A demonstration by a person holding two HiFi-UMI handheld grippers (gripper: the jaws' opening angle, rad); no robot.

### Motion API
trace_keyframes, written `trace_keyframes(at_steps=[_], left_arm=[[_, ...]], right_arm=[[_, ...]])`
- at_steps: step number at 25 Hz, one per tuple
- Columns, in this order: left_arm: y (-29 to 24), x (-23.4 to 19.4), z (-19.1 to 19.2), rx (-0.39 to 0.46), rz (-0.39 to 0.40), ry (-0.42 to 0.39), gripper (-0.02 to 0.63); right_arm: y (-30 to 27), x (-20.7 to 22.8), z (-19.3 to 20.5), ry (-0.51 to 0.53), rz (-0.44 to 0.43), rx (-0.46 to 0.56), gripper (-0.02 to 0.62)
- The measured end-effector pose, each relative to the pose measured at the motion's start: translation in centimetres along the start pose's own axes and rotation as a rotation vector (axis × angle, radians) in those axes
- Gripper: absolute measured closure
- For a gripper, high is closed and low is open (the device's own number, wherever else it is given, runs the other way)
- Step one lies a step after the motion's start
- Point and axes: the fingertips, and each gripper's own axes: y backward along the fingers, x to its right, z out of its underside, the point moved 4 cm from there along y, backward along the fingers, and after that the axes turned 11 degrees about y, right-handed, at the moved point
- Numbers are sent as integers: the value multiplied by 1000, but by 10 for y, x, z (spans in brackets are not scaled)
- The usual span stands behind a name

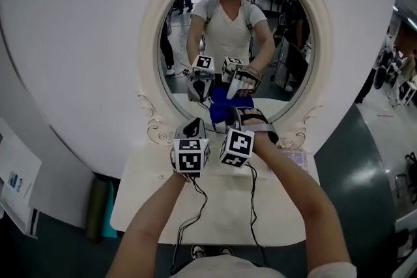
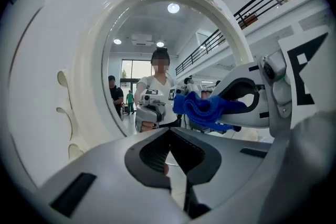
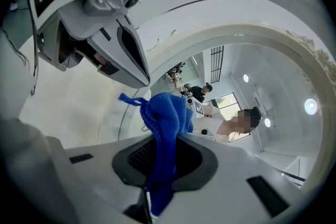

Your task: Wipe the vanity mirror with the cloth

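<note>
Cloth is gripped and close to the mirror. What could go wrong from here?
1. The right gripper pinches the cloth as a bunched wad, so its hard jaw tips might meet the mirror instead of the cloth.
2. The left gripper, shut and empty, sits close beside the right one. A sideways wipe could knock them together.
3. Pressing hard might shift the mirror on its small table.
</note>
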Motion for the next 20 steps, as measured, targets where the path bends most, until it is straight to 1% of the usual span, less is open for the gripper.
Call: trace_keyframes(at_steps=[6,9,15,18,20], left_arm=[[1,-2,43,-65,-1,2,603],[2,-1,64,-95,-3,11,603],[5,2,90,-133,5,9,603],[4,-2,98,-133,-5,22,603],[5,-3,105,-150,-11,38,603]], right_arm=[[-14,-38,3,-35,-36,-5,529],[-21,-54,1,-56,-68,-5,529],[-33,-87,-2,-83,-146,-9,529],[-37,-97,-2,-94,-173,-12,529],[-40,-103,-2,-90,-199,-16,529]])
